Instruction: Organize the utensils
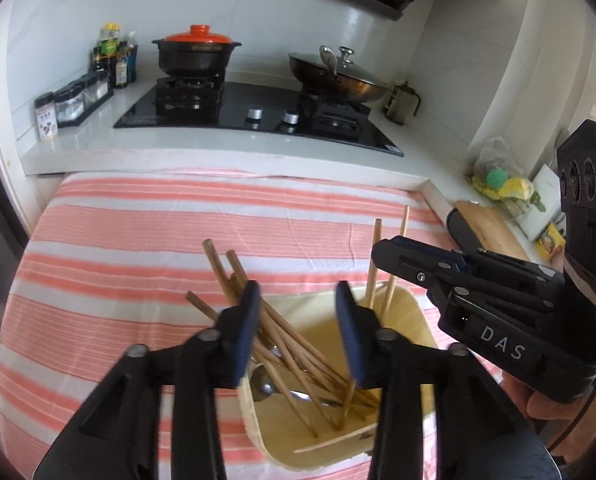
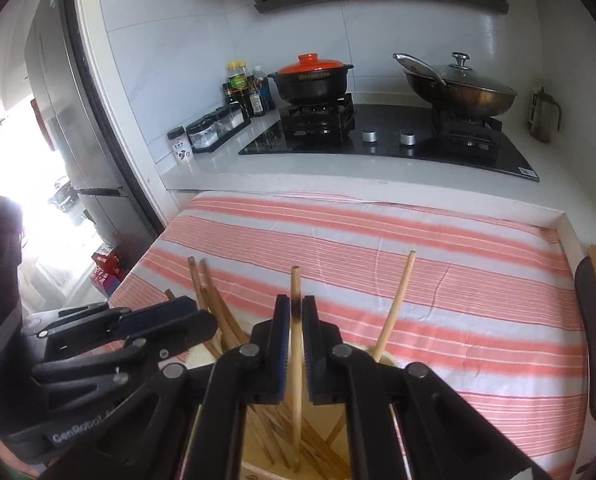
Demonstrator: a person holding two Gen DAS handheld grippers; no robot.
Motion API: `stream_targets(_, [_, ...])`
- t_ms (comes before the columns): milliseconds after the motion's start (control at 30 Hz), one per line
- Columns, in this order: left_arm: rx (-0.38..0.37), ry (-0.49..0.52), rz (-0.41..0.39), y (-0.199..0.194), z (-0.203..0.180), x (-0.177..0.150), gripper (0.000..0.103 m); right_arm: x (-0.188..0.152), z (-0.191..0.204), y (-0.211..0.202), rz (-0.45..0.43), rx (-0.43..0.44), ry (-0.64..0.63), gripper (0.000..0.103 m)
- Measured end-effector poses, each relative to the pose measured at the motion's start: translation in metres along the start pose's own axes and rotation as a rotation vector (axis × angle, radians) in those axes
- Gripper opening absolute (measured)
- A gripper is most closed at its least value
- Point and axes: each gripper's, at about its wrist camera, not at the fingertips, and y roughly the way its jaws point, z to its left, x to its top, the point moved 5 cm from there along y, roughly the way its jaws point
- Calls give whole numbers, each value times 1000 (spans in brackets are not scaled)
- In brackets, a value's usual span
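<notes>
Two hand-held claws hover over a cream tub (image 1: 412,320) of chopsticks on the striped cloth (image 1: 137,248) covering the tabletop. Nearest, the left claw (image 1: 298,332) stands about half open with nothing between its blue pads, poised above a bundle of chopsticks (image 1: 281,340) that leans on the tub's left rim; a metal spoon (image 1: 262,382) lies beneath them on the tub floor. Just beside it, the right claw (image 2: 295,344) is nearly closed around a single upright chopstick (image 2: 295,280) with a scorched band — whether the pads truly press on it or merely flank it cannot be told, since a sliver of gap shows on each side.

That loose fit looks like the main risk: the stick could slip down through the pads or swing sideways. Another chopstick (image 2: 396,304) leans out to the right and could be knocked off the rim. The two claws work close together, so a careless sweep might make them collide — or tip the light tub over.

Beyond the cloth, a black stove (image 1: 257,120) carries an orange-lidded pot (image 1: 195,54) and a glass-lidded wok (image 1: 338,74), well clear of the work.
</notes>
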Motion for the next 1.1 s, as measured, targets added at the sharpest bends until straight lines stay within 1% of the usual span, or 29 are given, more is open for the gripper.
stream_targets(33, [19, 3, -34, -11, 1, 1, 69, 2, -1, -3, -8, -6, 6, 27])
stream_targets(67, [33, 10, -68, -22, 2, 2, 74, 4, -1, -9, -24, -7, 12, 43])
stream_targets(100, [44, 22, -95, -35, 2, 4, 77, 7, 0, -21, -51, -10, 12, 50])
stream_targets(133, [61, 39, -123, -51, 0, 4, 83, 9, 2, -35, -79, -17, 3, 51])
stream_targets(167, [81, 57, -151, -66, -1, 4, 92, 9, 5, -50, -105, -31, -16, 53])
stream_targets(233, [133, 84, -228, -104, -6, -3, 103, 10, 15, -82, -158, -50, -61, 62])
stream_targets(300, [193, 106, -312, -143, -13, -17, 103, 0, 26, -120, -212, -71, -95, 85])
stream_targets(367, [257, 150, -375, -174, -22, -37, 103, -17, 35, -156, -264, -100, -120, 87])
stream_targets(400, [287, 184, -377, -186, -27, -50, 103, -29, 40, -174, -294, -123, -129, 87])
stream_targets(467, [347, 220, -342, -200, -34, -71, 103, -54, 48, -205, -351, -165, -138, 88])
stream_targets(533, [406, 208, -345, -217, -36, -93, 103, -81, 54, -232, -393, -196, -126, 88])
stream_targets(600, [447, 185, -353, -234, -37, -114, 103, -107, 58, -249, -396, -220, -98, 88])
stream_targets(633, [442, 167, -347, -241, -36, -122, 103, -119, 59, -256, -388, -238, -82, 88])
stream_targets(733, [382, 124, -307, -256, -35, -143, 103, -154, 67, -273, -372, -280, -65, 88])
stream_targets(833, [378, 110, -305, -272, -36, -157, 103, -181, 76, -284, -355, -304, -54, 88])
stream_targets(967, [352, 114, -298, -290, -41, -171, 103, -198, 86, -290, -334, -280, -28, 88])
stream_targets(1100, [351, 114, -294, -300, -43, -180, 103, -208, 91, -300, -334, -279, -11, 88])
